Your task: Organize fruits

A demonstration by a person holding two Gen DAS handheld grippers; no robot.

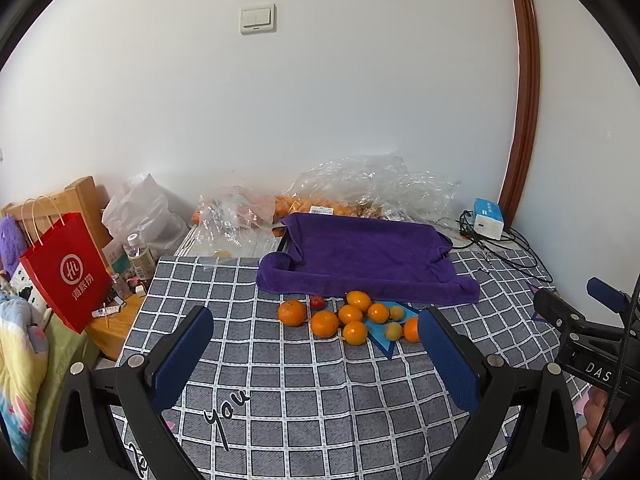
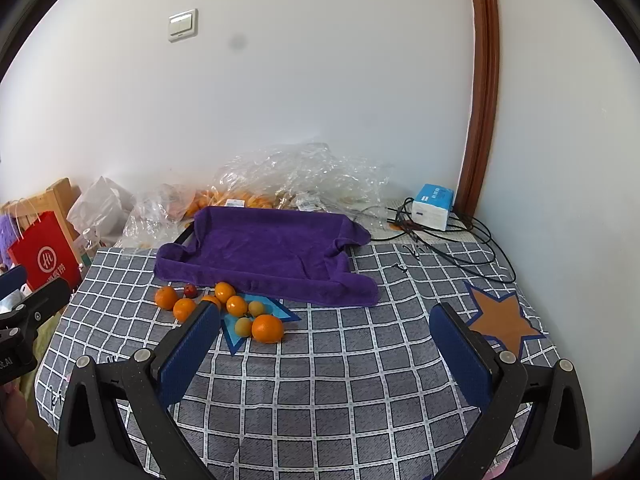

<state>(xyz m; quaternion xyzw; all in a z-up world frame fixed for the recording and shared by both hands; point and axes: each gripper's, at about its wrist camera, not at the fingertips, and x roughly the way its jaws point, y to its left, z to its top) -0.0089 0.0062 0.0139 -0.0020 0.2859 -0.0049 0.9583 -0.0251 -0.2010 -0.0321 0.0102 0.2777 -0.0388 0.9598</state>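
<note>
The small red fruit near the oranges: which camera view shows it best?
The left wrist view: the small red fruit lies unobstructed between two oranges. In the right wrist view it appears smaller and darker, though still uncovered.

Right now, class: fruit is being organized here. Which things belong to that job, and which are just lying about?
Belongs to the job:
loose oranges
small red fruit
pale yellow fruits
purple towel-lined tray
left gripper
right gripper

Just lying about:
red paper bag
tissue box
black cables
</note>
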